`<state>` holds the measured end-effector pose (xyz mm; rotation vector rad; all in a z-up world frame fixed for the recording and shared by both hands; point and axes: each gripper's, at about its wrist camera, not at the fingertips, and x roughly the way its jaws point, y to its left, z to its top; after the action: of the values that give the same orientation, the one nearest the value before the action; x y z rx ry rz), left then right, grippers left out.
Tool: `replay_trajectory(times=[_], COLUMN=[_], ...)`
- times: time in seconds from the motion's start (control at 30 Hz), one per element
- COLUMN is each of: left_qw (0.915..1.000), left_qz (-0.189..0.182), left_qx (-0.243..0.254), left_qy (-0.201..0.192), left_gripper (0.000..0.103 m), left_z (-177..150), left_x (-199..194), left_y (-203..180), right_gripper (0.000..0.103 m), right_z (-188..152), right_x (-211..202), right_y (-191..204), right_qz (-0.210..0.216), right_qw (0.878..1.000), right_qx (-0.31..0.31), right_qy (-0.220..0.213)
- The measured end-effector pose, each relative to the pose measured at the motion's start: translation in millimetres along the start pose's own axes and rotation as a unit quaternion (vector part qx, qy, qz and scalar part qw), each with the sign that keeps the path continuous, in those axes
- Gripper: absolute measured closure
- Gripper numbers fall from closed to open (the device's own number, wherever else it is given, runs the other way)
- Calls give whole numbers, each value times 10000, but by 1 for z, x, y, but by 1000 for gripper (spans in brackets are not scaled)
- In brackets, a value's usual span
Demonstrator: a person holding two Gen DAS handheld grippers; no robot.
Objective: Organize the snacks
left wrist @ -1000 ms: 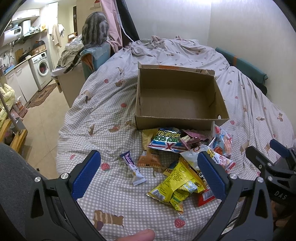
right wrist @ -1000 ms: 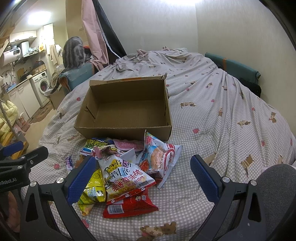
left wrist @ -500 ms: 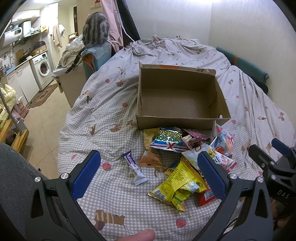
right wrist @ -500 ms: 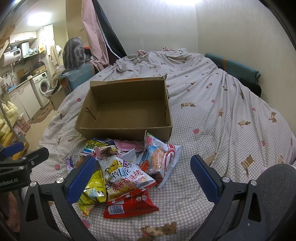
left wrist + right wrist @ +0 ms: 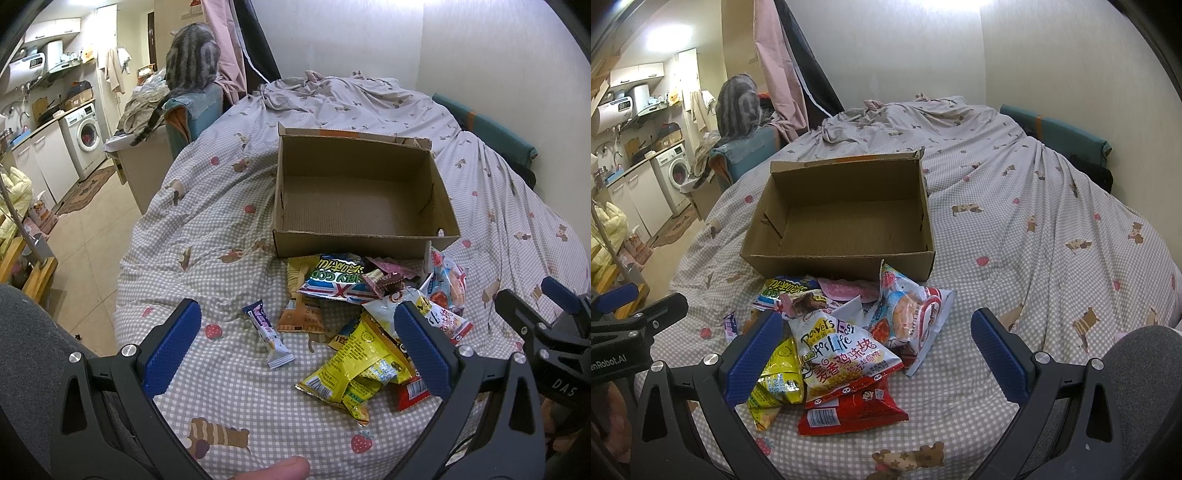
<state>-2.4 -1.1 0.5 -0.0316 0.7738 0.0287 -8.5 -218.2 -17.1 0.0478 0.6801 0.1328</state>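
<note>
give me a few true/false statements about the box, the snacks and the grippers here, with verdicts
1. The cardboard box has snacks inside it. False: it is empty; the snacks lie on the bedspread in front of it.
2. Both hand-held grippers are open and hold nothing. True: the left hand-held gripper and the right hand-held gripper both stand with jaws wide apart.
3. A red packet lies at the near edge of the pile, partly under the white chicken-snack bag. True.
4. The purple bar is buried in the middle of the pile. False: it lies apart, to the left of the pile.
5. A grey striped cat sits in the background. True.
</note>
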Motion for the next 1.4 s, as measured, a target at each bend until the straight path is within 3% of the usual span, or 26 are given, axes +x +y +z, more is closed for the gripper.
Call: replay_trajectory(times=[0.37, 0.57, 0.7, 0.87, 1.0, 1.07, 1.23, 1.4], left_qw=[10000, 9988, 9973, 9927, 9782, 9652, 9400, 9306], left_qz=[40, 231, 243, 293, 160, 238, 121, 236], left_qx=[-34, -259, -386, -548, -948, -1266, -1651, -1824], left_qy=[44, 352, 569, 1036, 1839, 2276, 2982, 3165], left_gripper=[0, 0, 0, 0, 0, 0, 20, 25], left_z=[1, 20, 34, 42, 37, 29, 4, -8], left_x=[0, 5, 15, 37, 72, 94, 130, 147], left_y=[3, 22, 34, 44, 59, 69, 76, 72], right_gripper=[0, 0, 0, 0, 0, 3, 5, 11], right_z=[2, 42, 57, 29, 4, -4, -6, -7], right_x=[0, 6, 34, 82, 107, 119, 132, 134], right_y=[-2, -13, -15, 10, 35, 41, 43, 32], right_qz=[17, 755, 1066, 1054, 848, 770, 891, 1020], right_qw=[10000, 9956, 9836, 9561, 9473, 9476, 9531, 9541], right_qx=[30, -226, -516, -987, -1291, -1221, -940, -698], right_qy=[32, 499, 1357, 2549, 2806, 2849, 2736, 2727])
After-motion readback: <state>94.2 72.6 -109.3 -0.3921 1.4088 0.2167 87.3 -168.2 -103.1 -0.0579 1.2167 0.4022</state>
